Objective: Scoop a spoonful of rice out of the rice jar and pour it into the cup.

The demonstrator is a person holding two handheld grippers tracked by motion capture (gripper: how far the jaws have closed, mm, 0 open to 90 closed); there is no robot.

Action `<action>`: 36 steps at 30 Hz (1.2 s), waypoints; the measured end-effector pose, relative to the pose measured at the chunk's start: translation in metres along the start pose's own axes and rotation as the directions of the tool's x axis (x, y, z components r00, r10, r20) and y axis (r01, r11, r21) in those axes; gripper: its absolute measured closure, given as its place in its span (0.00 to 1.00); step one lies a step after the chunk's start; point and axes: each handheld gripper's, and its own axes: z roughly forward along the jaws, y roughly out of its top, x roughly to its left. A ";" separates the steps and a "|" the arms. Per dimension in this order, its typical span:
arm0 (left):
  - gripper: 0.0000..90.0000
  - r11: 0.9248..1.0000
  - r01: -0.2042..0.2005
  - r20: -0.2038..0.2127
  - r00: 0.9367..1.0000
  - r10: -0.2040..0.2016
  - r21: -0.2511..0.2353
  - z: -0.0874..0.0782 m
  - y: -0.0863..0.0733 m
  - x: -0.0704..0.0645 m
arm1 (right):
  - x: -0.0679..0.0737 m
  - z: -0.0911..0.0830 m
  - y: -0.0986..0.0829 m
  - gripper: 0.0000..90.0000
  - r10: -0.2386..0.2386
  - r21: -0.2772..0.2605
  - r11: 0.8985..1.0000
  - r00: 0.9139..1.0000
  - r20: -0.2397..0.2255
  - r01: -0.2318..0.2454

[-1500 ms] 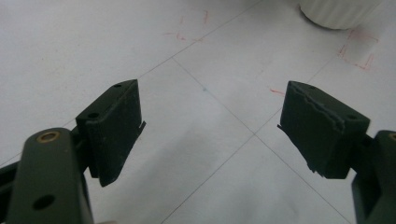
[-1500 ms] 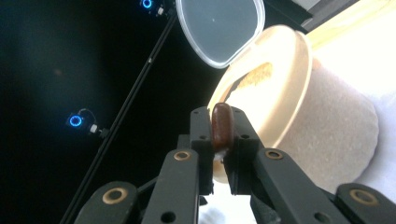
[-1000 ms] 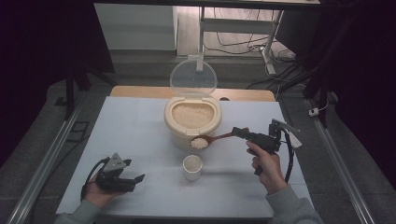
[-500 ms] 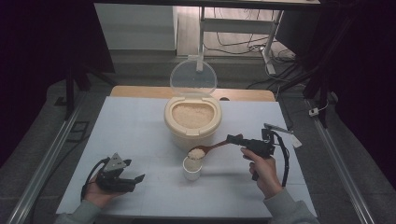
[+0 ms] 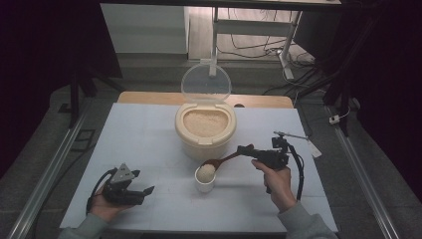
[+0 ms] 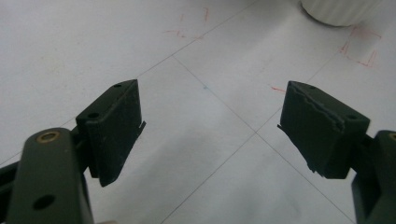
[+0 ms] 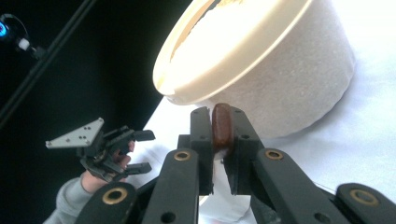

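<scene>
Moved: the spoon (image 5: 225, 160) has been swinging down from the tub's rim and is now hanging its heaped bowl right over the cup (image 5: 205, 179).
Table (image 5: 149, 139): carrying everything on its white top.
Tub (image 5: 205, 130): sitting mid-table, filled with grain, its clear lid (image 5: 205, 83) standing open behind.
Right gripper (image 5: 246, 150): clenching the spoon's brown handle between its jaws.
Left gripper (image 5: 147, 190): resting near the front left corner, jaws spread wide and grasping nothing.
Cup: standing just in front of the tub.
</scene>
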 end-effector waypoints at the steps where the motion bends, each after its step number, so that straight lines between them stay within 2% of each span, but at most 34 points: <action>1: 0.23 1.000 0.000 0.000 1.000 0.000 0.000 0.000 0.000 0.000 | 0.002 0.000 0.000 0.91 -0.009 0.001 1.000 1.000 0.005 0.009; 5: 0.23 1.000 0.000 0.000 1.000 0.000 -0.001 0.000 0.000 0.000 | 0.010 0.001 -0.001 0.92 -0.078 0.000 0.997 0.997 0.028 0.078; 9: 0.23 1.000 0.001 -0.001 1.000 -0.001 -0.001 0.000 0.000 0.000 | 0.018 0.001 -0.002 0.91 -0.162 -0.002 0.987 0.986 0.033 0.162; 13: 0.23 1.000 -0.001 -0.001 1.000 0.001 -0.001 0.000 0.000 0.000 | 0.029 0.000 -0.004 0.91 -0.263 -0.005 0.965 0.964 0.039 0.263; 17: 0.23 1.000 0.000 -0.002 1.000 0.000 -0.001 0.000 0.000 0.000 | 0.039 -0.002 -0.005 0.91 -0.361 -0.014 0.932 0.931 0.057 0.362; 18: 0.23 1.000 0.001 -0.001 1.000 -0.001 -0.001 0.000 0.000 0.000 | 0.040 -0.003 -0.005 0.92 -0.365 -0.017 0.930 0.929 0.052 0.367; 21: 0.23 1.000 -0.001 -0.003 1.000 0.001 -0.002 -0.001 0.000 0.000 | 0.041 -0.005 -0.004 0.91 -0.369 -0.031 0.928 0.928 0.043 0.371; 26: 0.23 1.000 0.000 -0.003 1.000 0.000 -0.003 -0.001 0.000 0.000 | 0.039 -0.007 -0.004 0.91 -0.363 -0.037 0.931 0.931 0.032 0.364; 36: 0.23 1.000 -0.001 -0.004 1.000 0.001 -0.003 -0.001 0.000 0.000 | 0.030 -0.015 -0.003 0.91 -0.293 -0.058 0.954 0.956 0.003 0.293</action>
